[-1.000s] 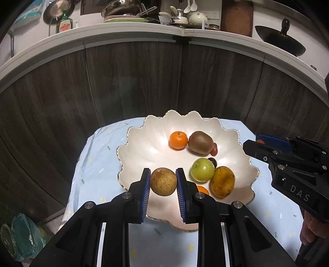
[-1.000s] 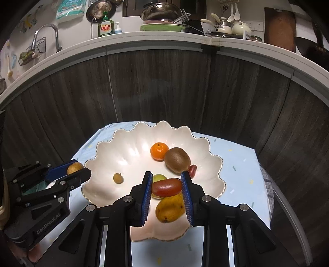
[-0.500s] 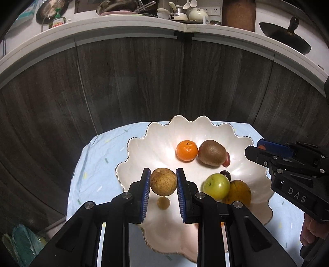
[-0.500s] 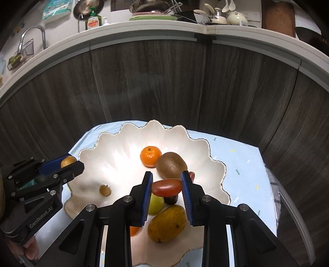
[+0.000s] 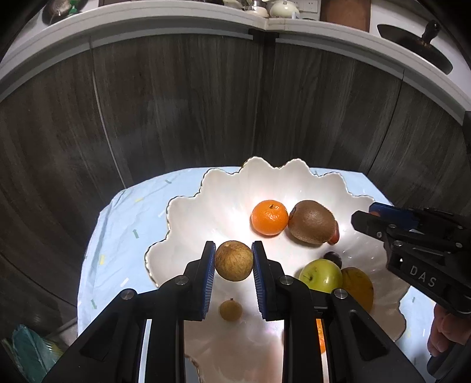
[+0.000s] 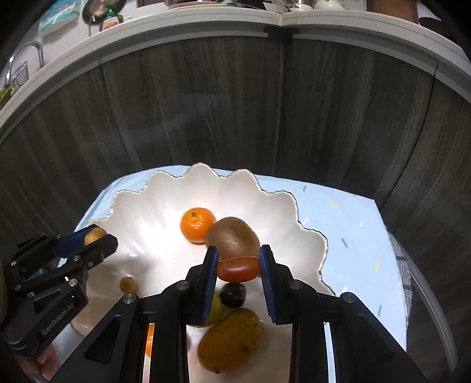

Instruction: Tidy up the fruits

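Inside, the scalloped white bowl (image 5: 188, 206) on the pale blue cloth (image 5: 117, 235) held a tangerine (image 5: 269, 217) touching a kiwi (image 5: 312, 221), a green apple (image 5: 321, 277) beside a mango (image 6: 231, 338), a dark grape (image 6: 233, 294) and a small tan longan (image 5: 231, 309) (resting alone on the near floor of the bowl). Above it, the left claw (image 5: 234, 260) was clamped on a round brown fruit (image 5: 234, 260), and the right claw (image 6: 239, 268) was pinched on a reddish oblong fruit (image 6: 239, 268) over the kiwi's near edge.

Dark wood cabinets (image 5: 182, 117) under a white counter (image 6: 206, 26); dish soap bottle (image 6: 110, 22).
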The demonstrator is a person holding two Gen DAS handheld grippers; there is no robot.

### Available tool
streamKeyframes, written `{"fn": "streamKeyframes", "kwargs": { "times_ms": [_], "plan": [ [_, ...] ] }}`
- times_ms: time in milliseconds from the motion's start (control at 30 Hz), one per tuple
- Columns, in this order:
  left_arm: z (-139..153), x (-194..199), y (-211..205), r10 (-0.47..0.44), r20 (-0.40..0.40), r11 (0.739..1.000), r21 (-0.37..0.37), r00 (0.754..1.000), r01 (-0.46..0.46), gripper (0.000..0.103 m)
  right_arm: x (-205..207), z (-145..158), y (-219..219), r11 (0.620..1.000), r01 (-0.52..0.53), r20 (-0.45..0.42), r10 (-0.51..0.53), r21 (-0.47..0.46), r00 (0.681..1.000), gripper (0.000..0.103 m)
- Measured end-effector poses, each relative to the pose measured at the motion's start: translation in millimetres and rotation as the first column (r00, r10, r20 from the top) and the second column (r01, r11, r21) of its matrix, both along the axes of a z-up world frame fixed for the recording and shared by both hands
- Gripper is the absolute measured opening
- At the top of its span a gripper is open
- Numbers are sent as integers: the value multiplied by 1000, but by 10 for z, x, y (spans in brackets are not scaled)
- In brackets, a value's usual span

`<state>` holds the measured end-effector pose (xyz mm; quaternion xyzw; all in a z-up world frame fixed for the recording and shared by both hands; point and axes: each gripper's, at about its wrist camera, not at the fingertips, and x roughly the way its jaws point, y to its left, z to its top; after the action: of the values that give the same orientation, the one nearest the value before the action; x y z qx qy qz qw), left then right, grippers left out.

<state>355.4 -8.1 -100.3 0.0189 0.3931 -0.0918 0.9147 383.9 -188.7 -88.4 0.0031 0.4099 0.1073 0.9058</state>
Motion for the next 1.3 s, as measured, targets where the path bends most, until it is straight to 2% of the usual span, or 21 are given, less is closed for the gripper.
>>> {"fn": "streamKeyframes", "kwargs": {
  "times_ms": [233,300,333,367,433,533,633,733,767,933,1067,1300],
  "plan": [
    [-77,69,-46,-17,-25,1000,0,1000,17,27,46,-62,-94,999,40,-27,-40,-5,999,30],
    [-84,68,-58,-18,-31,1000,-1,999,18,42,56,-72,-114,999,46,-35,-46,-6,998,31],
    [-78,60,-59,-15,-25,1000,-3,1000,15,51,55,-73,-129,999,51,-37,-51,-7,998,35],
    [-70,55,-66,-13,-18,1000,1,1000,13,52,56,-76,-135,999,53,-36,-53,-6,998,38],
    [-72,52,-91,-20,-17,1000,12,1000,20,52,44,-58,-149,998,62,-27,-62,-8,998,53],
    [-67,37,-98,-21,-19,1000,13,1000,21,55,26,-28,-172,997,75,-18,-75,-10,997,63],
    [-43,24,-106,-16,-14,1000,17,1000,16,65,-6,14,-191,996,88,-6,-88,-11,996,74],
    [-12,-2,-110,-12,-9,1000,24,1000,12,72,-42,64,-212,995,98,7,-98,-8,995,79],
    [3,-11,-108,-7,-7,1000,28,1000,7,76,-45,71,-212,995,100,9,-100,-5,995,80],
    [75,-64,-88,6,2,999,36,1000,-6,78,-106,119,-227,994,110,15,-110,5,994,81],
    [140,-139,-74,16,13,999,39,1000,-16,85,-184,161,-226,994,111,19,-111,9,994,84],
    [280,-329,-31,29,33,999,43,999,-30,90,-380,301,-208,994,105,46,-105,8,993,86]
  ]
}}
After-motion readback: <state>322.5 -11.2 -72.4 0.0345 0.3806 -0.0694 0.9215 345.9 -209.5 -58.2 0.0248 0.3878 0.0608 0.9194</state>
